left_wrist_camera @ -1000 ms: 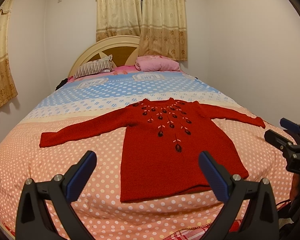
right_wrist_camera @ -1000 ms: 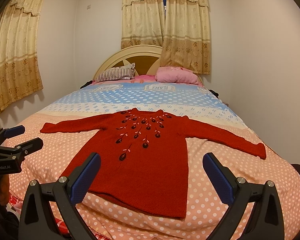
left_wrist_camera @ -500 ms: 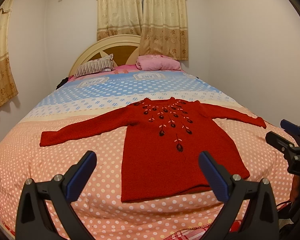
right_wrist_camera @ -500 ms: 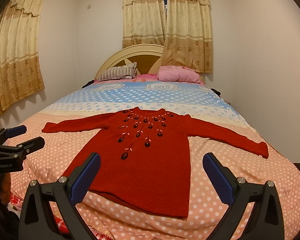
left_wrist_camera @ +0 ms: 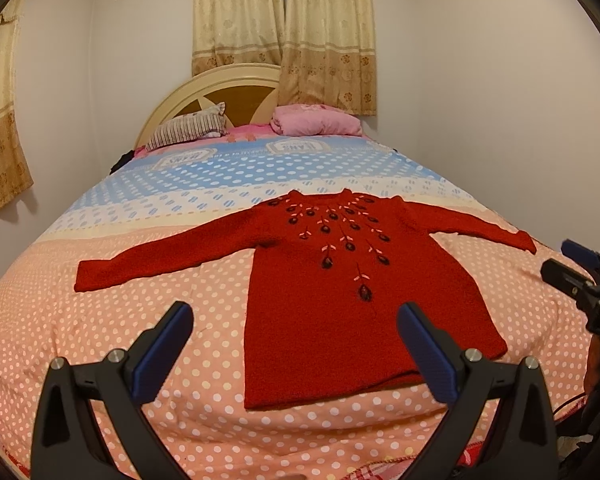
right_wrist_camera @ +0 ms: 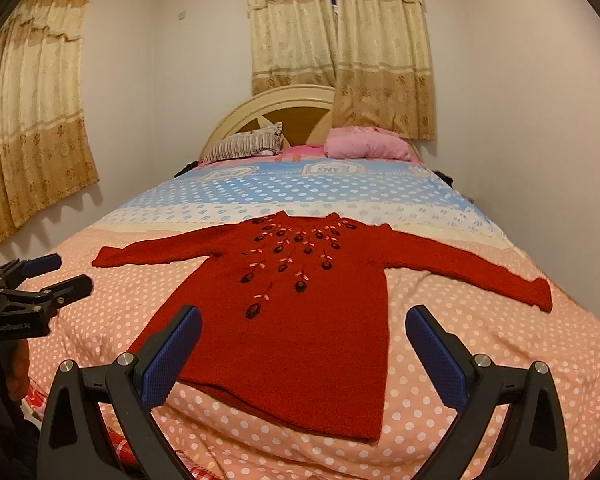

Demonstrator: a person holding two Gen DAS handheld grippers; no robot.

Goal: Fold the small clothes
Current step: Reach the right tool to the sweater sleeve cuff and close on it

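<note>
A small red knit sweater [left_wrist_camera: 340, 304] with dark flower embroidery lies flat on the bed, both sleeves spread wide, hem toward me. The right wrist view shows the same sweater [right_wrist_camera: 296, 320]. My left gripper [left_wrist_camera: 294, 316] hovers open above the bed's near edge, over the hem's left part, holding nothing. My right gripper [right_wrist_camera: 304, 320] is open too, above the hem, with nothing between its blue pads. The left wrist view catches the right gripper [left_wrist_camera: 572, 264] at the right edge; the left gripper [right_wrist_camera: 56, 272] appears at the left of the right wrist view.
The bed [left_wrist_camera: 100, 320] has a dotted pink and blue cover. A striped pillow [left_wrist_camera: 188, 130] and a pink pillow [left_wrist_camera: 316, 122] lie by the headboard. Walls close in on both sides, with curtains [right_wrist_camera: 340, 40] behind the headboard.
Both grippers have crept slightly forward and tilted down toward the sweater, so it sits a little higher in both views. Both stay open.
</note>
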